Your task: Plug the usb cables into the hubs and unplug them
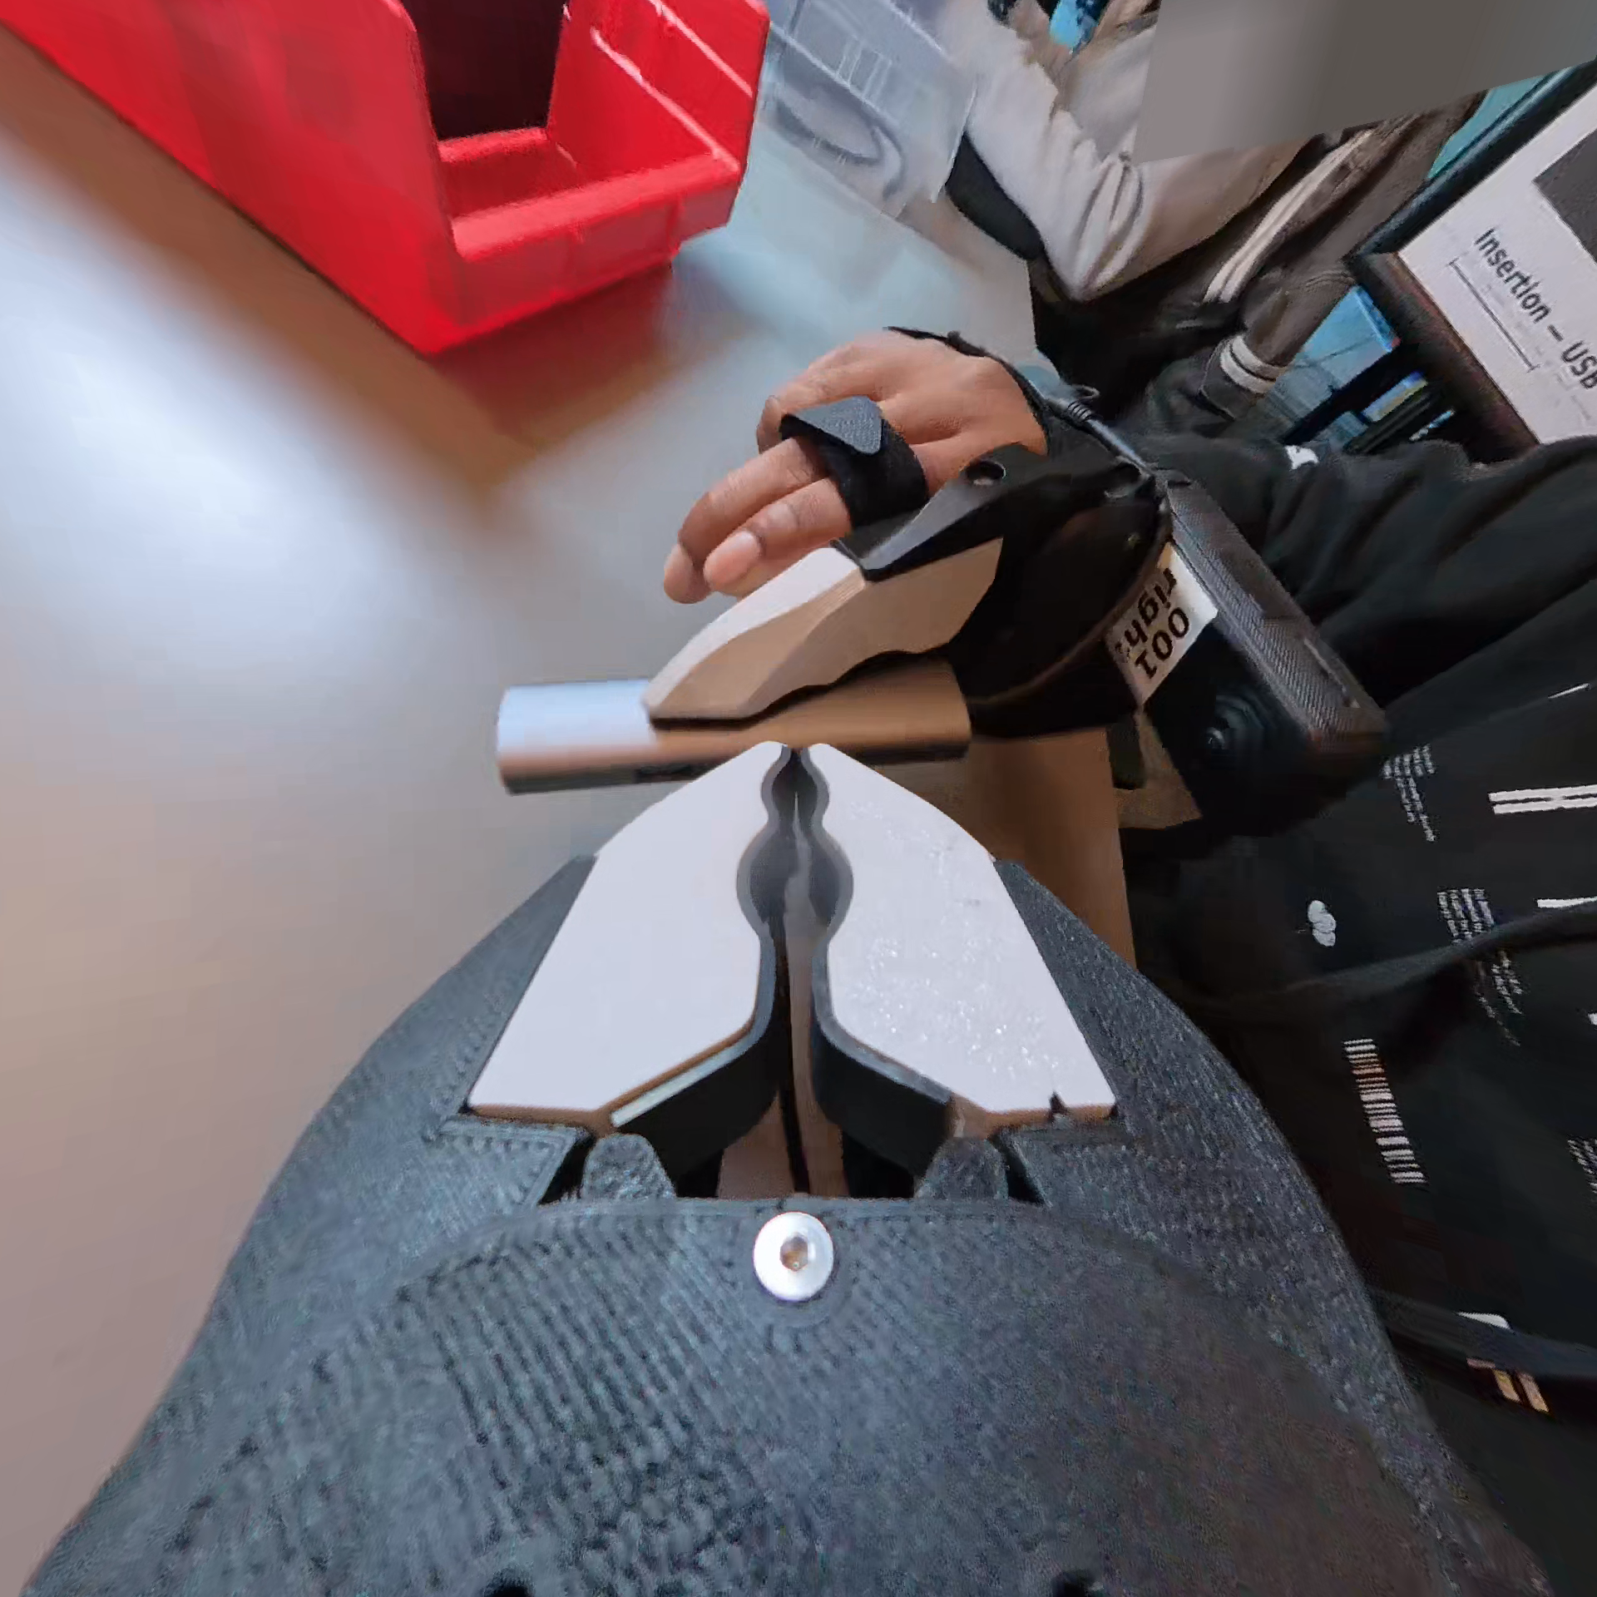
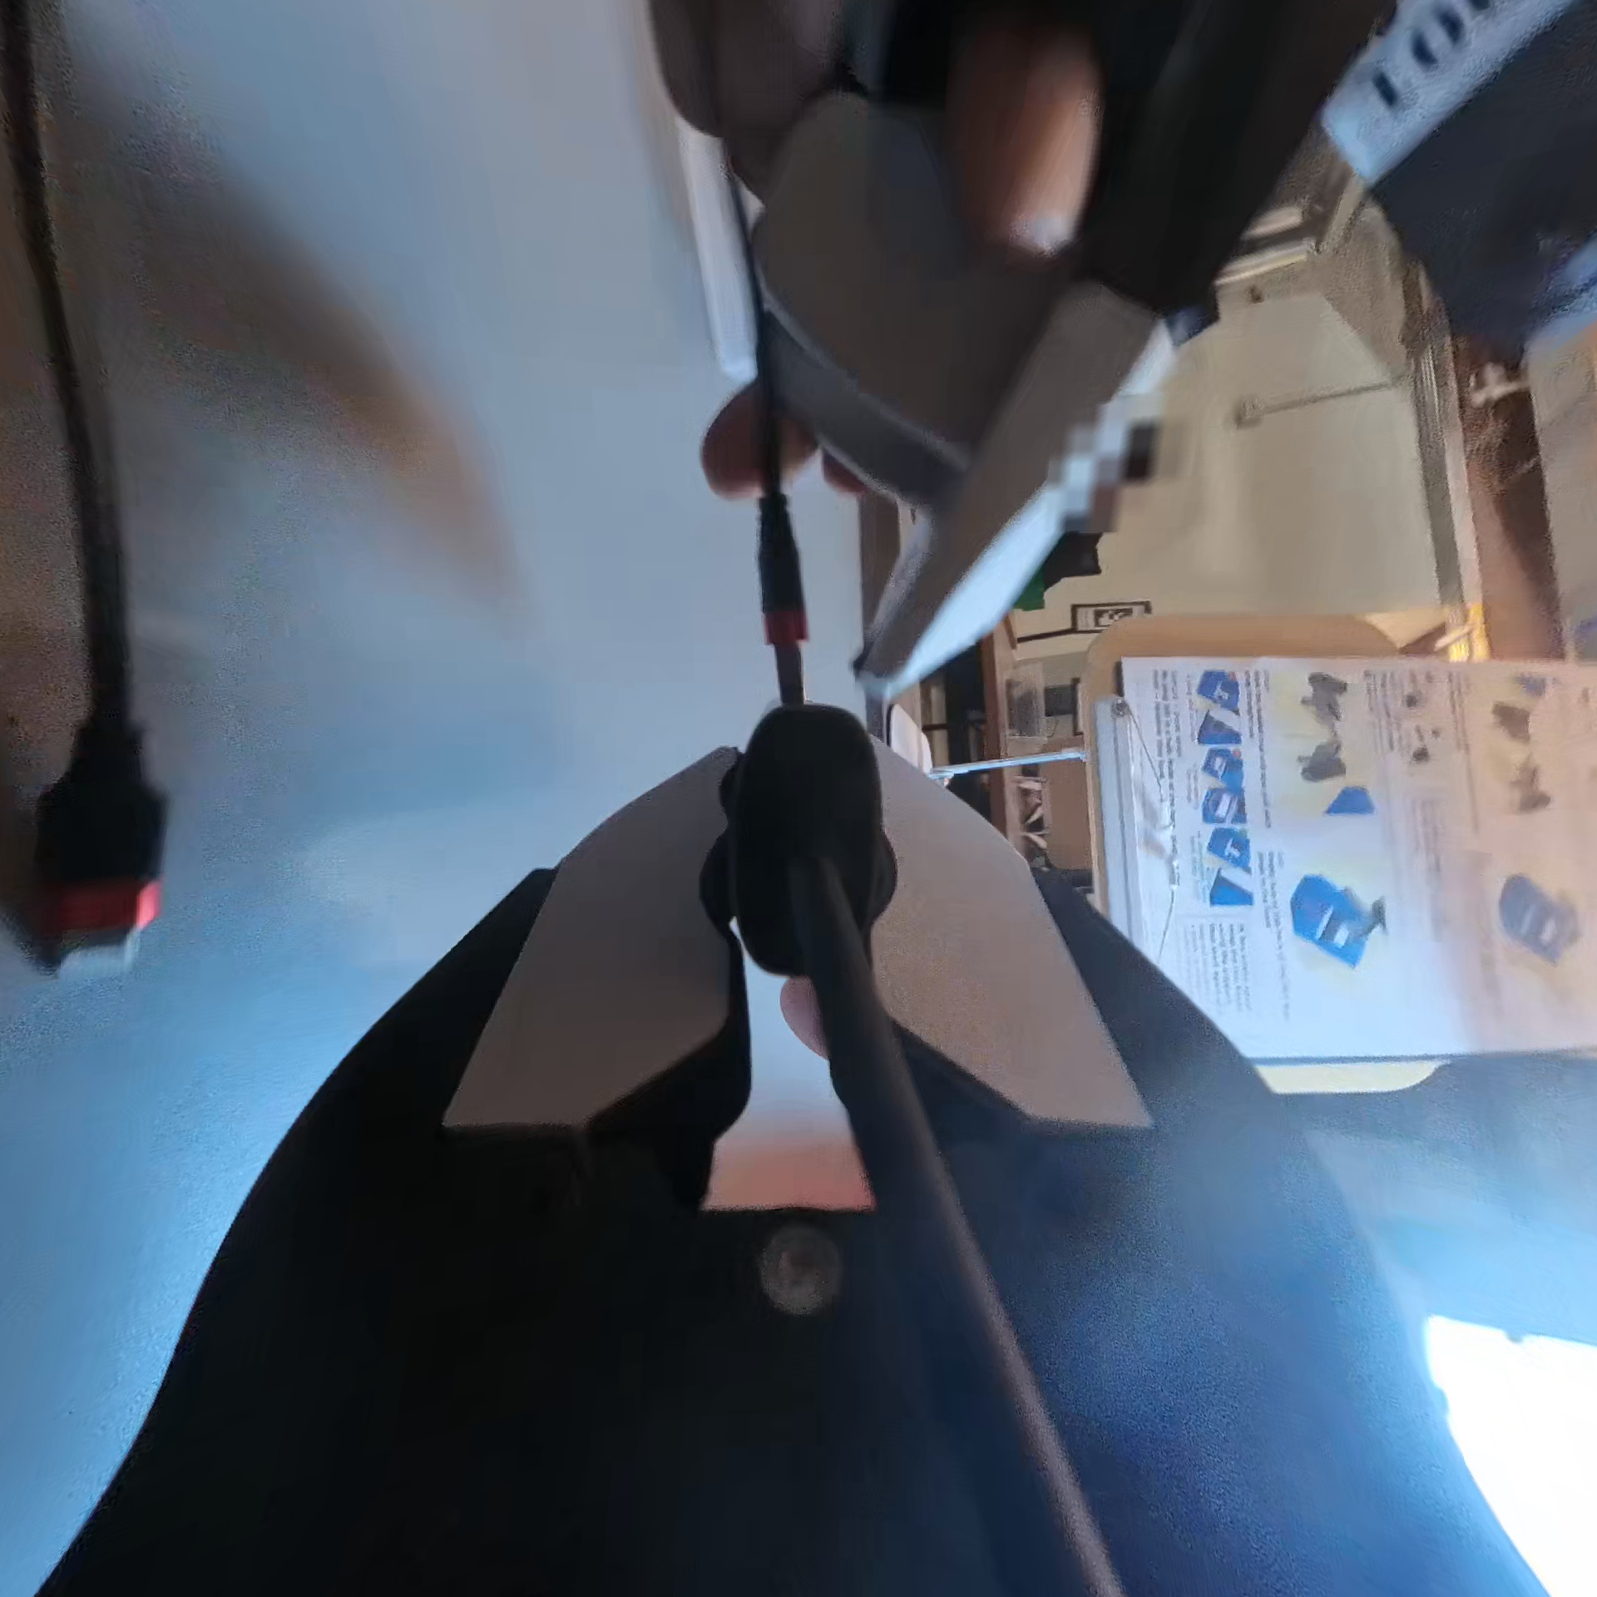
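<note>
Surface: pale grey table (image 1: 216, 605), glossy, blurred in the right wrist view.
Left gripper (image 1: 791, 765): fingertips pressed almost together; thin dark strand in the narrow gap, hard to tell whether it is pinched.
Right gripper (image 2: 804, 752): clamped from above and below on the hub (image 1: 570, 734); silver bar sticking out past the fingertips, close to the table's near edge.
Between the right fingers: black moulded end (image 2: 804, 847), with a thick black cable (image 2: 907, 1167) running back toward the camera.
Just beyond: slim black connector (image 2: 782, 596) with a red band, in line with the moulded end.
Loose plug (image 2: 91, 855): black with a red band and silver tip, well apart at the left.
Hand (image 1: 864, 449): strapped to the right gripper.
Red bin (image 1: 518, 173): toward the table's far edge.
Printed sheet (image 2: 1296, 864): upright, off to the right.
</note>
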A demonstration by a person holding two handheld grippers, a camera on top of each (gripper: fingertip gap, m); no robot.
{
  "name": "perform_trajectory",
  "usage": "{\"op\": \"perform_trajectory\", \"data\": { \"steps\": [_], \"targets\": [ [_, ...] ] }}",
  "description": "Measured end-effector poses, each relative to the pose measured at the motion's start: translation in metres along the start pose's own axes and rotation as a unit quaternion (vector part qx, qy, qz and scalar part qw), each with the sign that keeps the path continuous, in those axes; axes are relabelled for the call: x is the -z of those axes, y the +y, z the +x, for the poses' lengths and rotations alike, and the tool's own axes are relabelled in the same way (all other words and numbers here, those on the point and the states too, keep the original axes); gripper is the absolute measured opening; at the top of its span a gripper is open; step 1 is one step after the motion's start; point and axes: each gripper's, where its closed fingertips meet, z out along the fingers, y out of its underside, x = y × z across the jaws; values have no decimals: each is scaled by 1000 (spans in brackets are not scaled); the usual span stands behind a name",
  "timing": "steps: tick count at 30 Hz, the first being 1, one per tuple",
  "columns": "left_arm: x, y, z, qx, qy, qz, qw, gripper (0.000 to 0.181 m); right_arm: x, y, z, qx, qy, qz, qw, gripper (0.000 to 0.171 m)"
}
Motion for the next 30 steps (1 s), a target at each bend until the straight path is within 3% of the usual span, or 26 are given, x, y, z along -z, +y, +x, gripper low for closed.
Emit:
{"op": "perform_trajectory", "data": {
  "steps": [5, 7, 16, 30],
  "targets": [
    [33, -34, 0, -46, -18, 114, 992, 14, 3, -1, 6, -89, -18, 32, 995, 18],
    [41, -31, -14, -59, -46, 122, 990, 17, 2, 2, 7, -113, -24, 34, 993, 18],
    [17, 28, -55, -111, -151, -36, 982, 22, -1, 27, 12, -137, -13, -3, 990, 18],
    [-20, 78, -60, -165, -191, -203, 946, 26, 1, 34, 15, -160, -14, -4, 987, 18]
  ]
}}
